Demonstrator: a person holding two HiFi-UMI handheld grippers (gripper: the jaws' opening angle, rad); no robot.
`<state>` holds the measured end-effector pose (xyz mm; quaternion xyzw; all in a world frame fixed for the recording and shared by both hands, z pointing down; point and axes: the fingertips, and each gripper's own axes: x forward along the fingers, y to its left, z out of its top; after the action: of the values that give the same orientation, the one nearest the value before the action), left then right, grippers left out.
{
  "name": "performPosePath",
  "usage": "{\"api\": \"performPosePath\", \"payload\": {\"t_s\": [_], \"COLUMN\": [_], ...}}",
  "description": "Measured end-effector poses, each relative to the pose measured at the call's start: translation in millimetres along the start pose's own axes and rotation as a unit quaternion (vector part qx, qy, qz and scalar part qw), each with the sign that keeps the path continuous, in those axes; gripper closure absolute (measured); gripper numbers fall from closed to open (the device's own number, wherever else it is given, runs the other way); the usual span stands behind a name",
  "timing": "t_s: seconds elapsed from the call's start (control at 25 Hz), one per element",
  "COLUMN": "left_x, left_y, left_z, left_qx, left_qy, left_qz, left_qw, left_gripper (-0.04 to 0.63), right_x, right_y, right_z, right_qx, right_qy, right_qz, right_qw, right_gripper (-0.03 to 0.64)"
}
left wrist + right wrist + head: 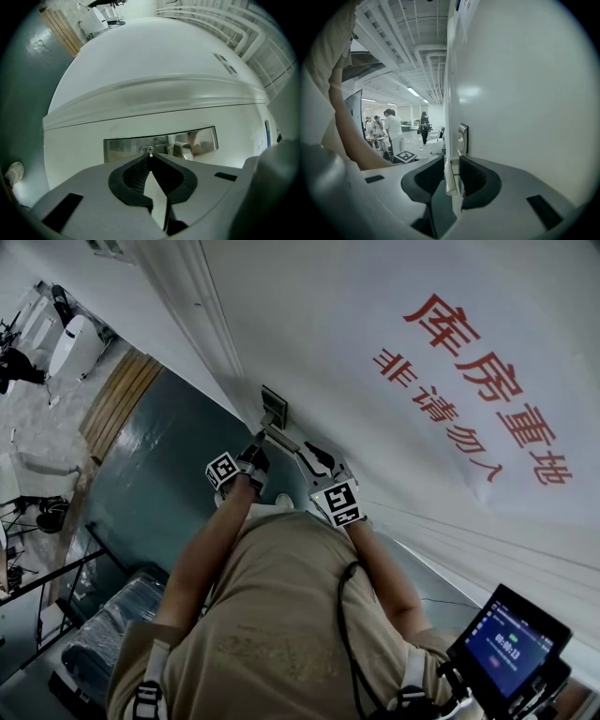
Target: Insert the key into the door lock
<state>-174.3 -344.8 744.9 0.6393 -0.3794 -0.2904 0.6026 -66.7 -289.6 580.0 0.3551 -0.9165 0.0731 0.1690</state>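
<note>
White door (154, 65) ahead: left gripper (150, 158) clamps the key (150, 153), tip at the lock plate's (124, 146) keyhole (145, 149); right gripper (451, 161) clasps the door handle (449, 183); pushing home seemingly remains.

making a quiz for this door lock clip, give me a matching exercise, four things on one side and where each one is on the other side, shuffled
Things
1. key
2. door handle
3. red lettering
4. lit screen

Places
A. on the white surface, up and right of the lock in the head view
B. between the jaws of the right gripper
C. bottom right corner of the head view
D. pinched in the left gripper, tip at the keyhole of the lock plate

Pairs: 1-D, 2-B, 3-A, 4-C
</note>
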Motion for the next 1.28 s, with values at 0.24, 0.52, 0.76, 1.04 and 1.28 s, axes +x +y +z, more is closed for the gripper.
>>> {"api": "performPosePath", "payload": {"t_s": [0.24, 0.52, 0.76, 1.04, 1.28], "left_x": [0.8, 4.7, 3.8, 5.1, 5.2], "left_y": [-1.5, -0.4, 0.0, -1.1, 1.6], "left_z": [1.2, 1.0, -3.6, 0.0, 1.1], "left_qx": [-0.010, -0.021, -0.026, -0.025, -0.025], "left_qy": [-0.009, -0.012, -0.021, -0.012, -0.012], "left_qz": [-0.005, -0.005, -0.002, -0.016, -0.013], "left_qw": [0.9999, 0.9997, 0.9995, 0.9995, 0.9995], "left_gripper": [0.563, 0.563, 0.565, 0.565, 0.565], "right_x": [0.9, 2.9, 6.0, 8.5, 9.3], "right_y": [-0.3, 0.1, 1.7, 4.8, 5.9], "right_z": [1.1, 1.6, 2.6, 0.2, -4.0], "right_qx": [0.000, 0.001, 0.001, 0.003, 0.006], "right_qy": [-0.002, 0.002, 0.004, 0.009, 0.012], "right_qz": [0.002, 0.004, 0.008, 0.010, 0.007], "right_qw": [1.000, 1.000, 1.000, 1.000, 1.000], "right_gripper": [0.506, 0.506, 0.506, 0.506, 0.506]}}
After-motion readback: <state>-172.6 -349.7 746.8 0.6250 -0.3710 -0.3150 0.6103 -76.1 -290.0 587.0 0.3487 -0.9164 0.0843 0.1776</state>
